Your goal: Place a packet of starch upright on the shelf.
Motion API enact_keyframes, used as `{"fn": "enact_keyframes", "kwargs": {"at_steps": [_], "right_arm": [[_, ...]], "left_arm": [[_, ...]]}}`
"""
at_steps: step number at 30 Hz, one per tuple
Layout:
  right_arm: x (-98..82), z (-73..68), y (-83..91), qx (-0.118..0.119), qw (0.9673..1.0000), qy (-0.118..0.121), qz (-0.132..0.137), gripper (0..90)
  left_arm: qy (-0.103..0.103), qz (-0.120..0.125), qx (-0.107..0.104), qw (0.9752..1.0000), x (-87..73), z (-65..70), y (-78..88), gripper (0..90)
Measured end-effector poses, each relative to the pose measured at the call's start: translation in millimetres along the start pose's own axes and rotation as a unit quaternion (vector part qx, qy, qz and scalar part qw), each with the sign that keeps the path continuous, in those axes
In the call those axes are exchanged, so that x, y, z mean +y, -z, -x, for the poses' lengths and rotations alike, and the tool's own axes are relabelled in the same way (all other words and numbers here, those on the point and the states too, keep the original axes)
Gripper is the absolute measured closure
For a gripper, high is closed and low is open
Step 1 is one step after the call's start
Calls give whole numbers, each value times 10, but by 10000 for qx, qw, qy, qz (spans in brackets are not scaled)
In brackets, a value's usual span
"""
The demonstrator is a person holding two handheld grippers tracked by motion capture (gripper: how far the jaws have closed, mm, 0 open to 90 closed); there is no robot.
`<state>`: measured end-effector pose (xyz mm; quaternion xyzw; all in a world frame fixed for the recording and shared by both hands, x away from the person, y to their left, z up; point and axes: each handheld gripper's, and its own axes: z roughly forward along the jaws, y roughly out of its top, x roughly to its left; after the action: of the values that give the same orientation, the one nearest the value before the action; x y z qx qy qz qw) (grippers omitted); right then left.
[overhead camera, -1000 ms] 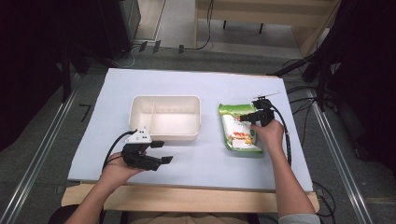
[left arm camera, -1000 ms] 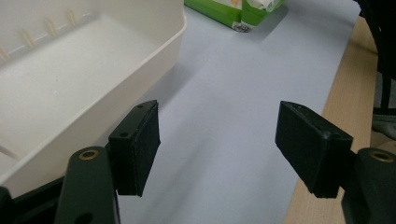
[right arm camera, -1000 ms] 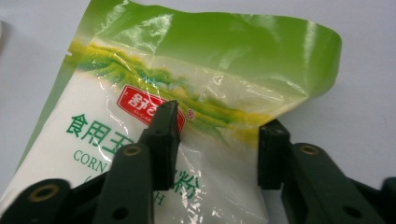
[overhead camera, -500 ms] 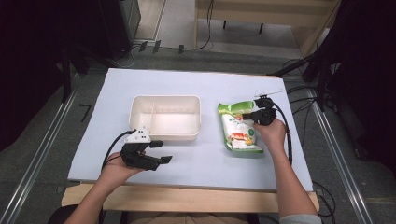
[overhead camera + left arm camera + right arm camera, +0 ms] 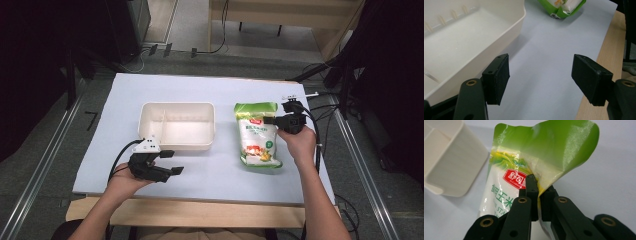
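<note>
Table [image 5: 210,90], covered with a pale sheet, with a bare wooden strip along the near edge.

Item 1: cream plastic tray [image 5: 177,126], rectangular, with an inner divider towards its left end; placed left of centre on the sheet. In the left gripper view its rounded corner and wall [image 5: 506,32] lie just beside the left jaw.

Item 2: green and white snack bag [image 5: 256,135], printed with a red label; lying on the sheet to the right of the tray, apart from it, long axis running away from the person. In the right gripper view the bag's upper edge [image 5: 554,147] is lifted and curled, its lower part flat on the sheet.

Item 3: left gripper [image 5: 169,162], held in the person's left hand [image 5: 122,180] near the front edge of the table, just in front of the tray's near-left corner. Jaws spread wide with bare sheet between them; holding nothing.

Item 4: right gripper [image 5: 272,120], held in the person's right hand [image 5: 299,142] at the right edge of the bag. Jaws closed tight on the bag's side edge, film pinched between the pads.
</note>
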<state>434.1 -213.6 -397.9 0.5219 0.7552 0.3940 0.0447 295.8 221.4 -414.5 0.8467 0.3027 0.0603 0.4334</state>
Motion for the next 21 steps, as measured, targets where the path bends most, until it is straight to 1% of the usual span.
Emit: {"fn": "enact_keyframes", "kwargs": {"at_steps": [6, 15, 18, 20, 21], "right_arm": [[29, -183, 152, 222, 9996, 133, 111, 895], [44, -444, 357, 426, 9980, 423, 181, 899], [57, -532, 436, 444, 9974, 513, 227, 899], [70, -578, 478, 371, 9971, 613, 243, 900], [79, -588, 498, 378, 9969, 633, 264, 900]], "left_arm": [[18, 25, 13, 10000, -3, -7, 8, 313], [38, 59, 4, 10000, -3, -8, 16, 313], [31, 56, 2, 10000, -1, -6, 15, 313], [28, 43, 5, 10000, 0, -3, 17, 313], [27, 45, 8, 10000, 0, -3, 18, 313]]}}
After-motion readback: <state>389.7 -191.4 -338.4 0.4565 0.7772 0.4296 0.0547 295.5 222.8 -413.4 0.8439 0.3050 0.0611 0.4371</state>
